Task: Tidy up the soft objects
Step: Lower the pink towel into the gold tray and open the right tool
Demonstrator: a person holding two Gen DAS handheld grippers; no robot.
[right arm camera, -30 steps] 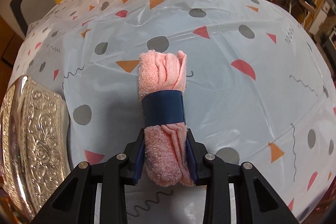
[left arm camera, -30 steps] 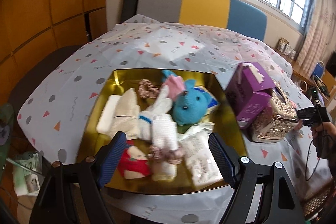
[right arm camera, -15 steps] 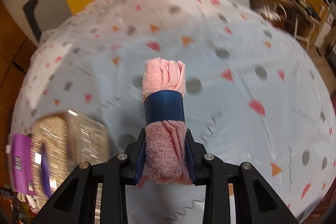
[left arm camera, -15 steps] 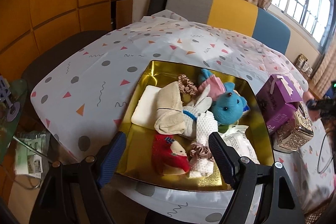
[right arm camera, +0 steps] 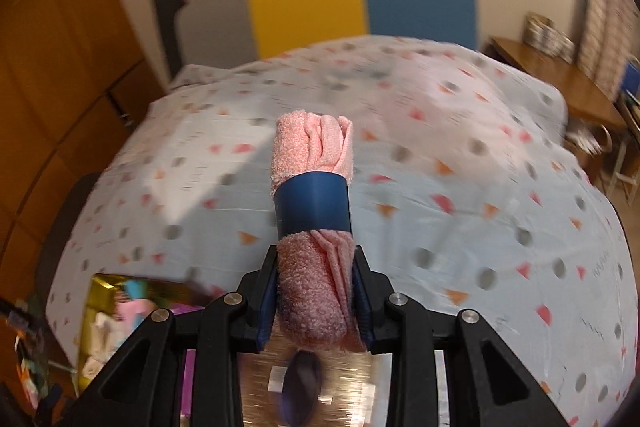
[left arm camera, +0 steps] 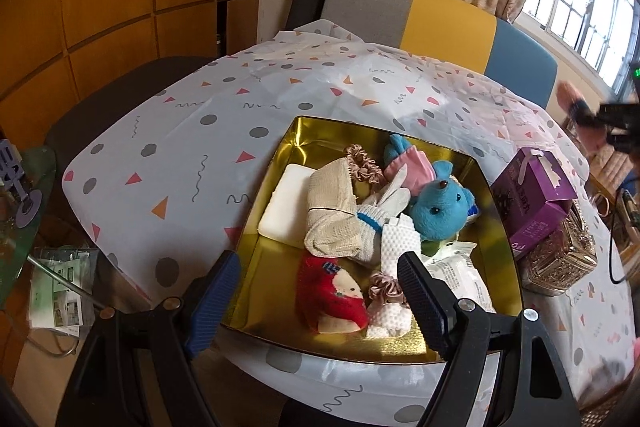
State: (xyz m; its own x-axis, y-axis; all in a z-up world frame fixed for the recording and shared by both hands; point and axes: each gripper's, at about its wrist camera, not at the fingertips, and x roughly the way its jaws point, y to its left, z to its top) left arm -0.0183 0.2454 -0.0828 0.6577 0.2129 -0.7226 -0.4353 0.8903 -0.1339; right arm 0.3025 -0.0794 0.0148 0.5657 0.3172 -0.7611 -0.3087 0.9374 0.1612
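Note:
A gold tray (left arm camera: pixel 264 255) on the patterned tablecloth holds several soft things: a blue plush bear (left arm camera: pixel 438 209), a red doll (left arm camera: pixel 332 301), a beige cloth roll (left arm camera: pixel 332 215), a white sponge block (left arm camera: pixel 284 207) and scrunchies (left arm camera: pixel 362 167). My left gripper (left arm camera: pixel 314 301) is open and empty, hovering above the tray's near edge. My right gripper (right arm camera: pixel 316 297) is shut on a rolled pink towel (right arm camera: pixel 314 155) with a blue band, held in the air above the table. The tray also shows at the lower left of the right wrist view (right arm camera: pixel 96 287), blurred.
A purple box (left arm camera: pixel 534 195) leans on an ornate gold tissue box (left arm camera: pixel 560 259) right of the tray. A grey, yellow and blue chair back (left arm camera: pixel 440 15) stands behind the table. A glass side table (left arm camera: pixel 24 211) is at the left.
My right gripper has lifted the pink towel off the table and swung left toward the tray. My left gripper has drifted left and back; the tray sits more to the right in its view.

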